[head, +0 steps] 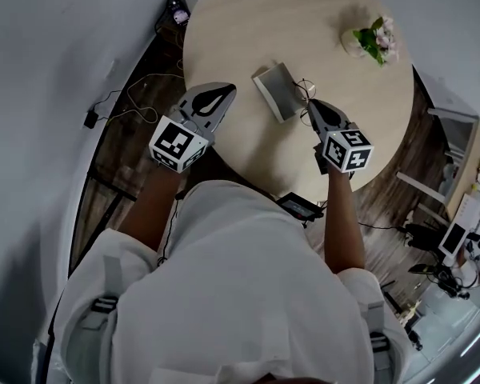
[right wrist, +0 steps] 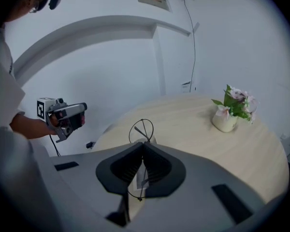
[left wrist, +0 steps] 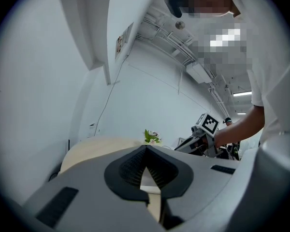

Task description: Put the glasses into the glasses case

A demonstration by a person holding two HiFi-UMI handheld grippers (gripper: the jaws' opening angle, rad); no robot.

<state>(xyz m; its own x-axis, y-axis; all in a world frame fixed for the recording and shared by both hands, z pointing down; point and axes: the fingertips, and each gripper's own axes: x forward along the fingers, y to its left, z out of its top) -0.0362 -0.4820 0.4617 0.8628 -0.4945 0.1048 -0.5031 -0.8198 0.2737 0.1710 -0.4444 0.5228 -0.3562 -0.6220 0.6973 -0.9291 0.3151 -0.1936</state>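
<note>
Thin wire-framed glasses hang just right of the open grey-white glasses case, which lies on the round wooden table. My right gripper is shut on the glasses. In the right gripper view one round lens sticks up past the jaw tips of that gripper, and the frame wire runs down between the pads. My left gripper hovers over the table's near-left edge, left of the case. Its jaws are shut with nothing in them.
A small white pot of flowers stands at the table's far right, also seen as a flower pot in the right gripper view. Cables lie on the dark floor at the left. A white wall curves close behind the table.
</note>
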